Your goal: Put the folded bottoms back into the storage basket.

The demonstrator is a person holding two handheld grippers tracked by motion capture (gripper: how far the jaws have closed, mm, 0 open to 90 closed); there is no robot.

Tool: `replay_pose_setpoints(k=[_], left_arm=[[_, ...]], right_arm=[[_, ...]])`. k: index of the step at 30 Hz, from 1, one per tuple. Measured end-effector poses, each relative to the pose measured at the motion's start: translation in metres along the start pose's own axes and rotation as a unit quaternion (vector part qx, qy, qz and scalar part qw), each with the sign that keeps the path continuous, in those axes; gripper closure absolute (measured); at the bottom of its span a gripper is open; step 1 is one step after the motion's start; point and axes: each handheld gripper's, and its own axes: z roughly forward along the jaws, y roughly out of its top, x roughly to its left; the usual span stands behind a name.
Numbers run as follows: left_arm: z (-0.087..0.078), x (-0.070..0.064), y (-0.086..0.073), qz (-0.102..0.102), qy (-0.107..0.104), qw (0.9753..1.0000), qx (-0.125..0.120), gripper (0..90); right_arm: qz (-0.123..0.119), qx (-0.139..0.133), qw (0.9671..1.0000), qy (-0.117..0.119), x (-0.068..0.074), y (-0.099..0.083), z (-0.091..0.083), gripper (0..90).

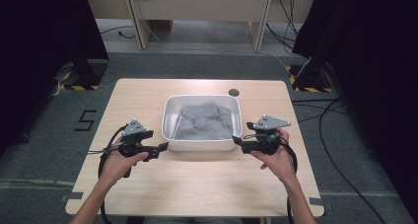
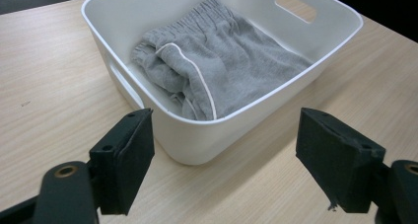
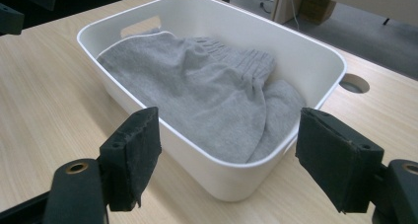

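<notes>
A white plastic tub sits mid-table with grey shorts bunched inside. Up close, the shorts show white piping and an elastic waistband. My left gripper hovers at the tub's near left corner, jaws open and empty. My right gripper is at the tub's near right corner, also open with nothing between its jaws. The shorts lie below the tub's rim in the right gripper view.
The light wooden table has a round cable hole behind the tub. Bare tabletop stretches in front of and beside the tub. Cables trail on the grey floor to the right.
</notes>
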Motion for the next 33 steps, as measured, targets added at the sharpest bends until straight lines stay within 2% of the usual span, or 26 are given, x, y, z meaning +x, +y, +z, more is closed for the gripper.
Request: replay_pose_setpoints(k=[9, 18, 28, 33], left_arm=[[-0.004, -0.002, -0.010, 0.001, 0.000, 1.0000, -0.001, 21.8], [-0.008, -0.004, -0.023, -0.001, 0.001, 1.0000, -0.004, 21.8], [-0.004, -0.008, -0.043, -0.006, 0.001, 1.0000, 0.002, 21.8], [-0.005, -0.009, -0.047, -0.005, 0.002, 1.0000, 0.000, 21.8]], right_arm=[[0.009, -0.008, 0.9999, 0.000, 0.001, -0.015, -0.011, 26.2], [0.010, 0.001, 0.9999, 0.001, 0.008, -0.028, -0.015, 26.2], [0.017, 0.013, 0.9998, -0.002, 0.014, -0.049, -0.015, 26.3], [0.020, 0.014, 0.9997, -0.005, 0.016, -0.055, -0.017, 26.3]])
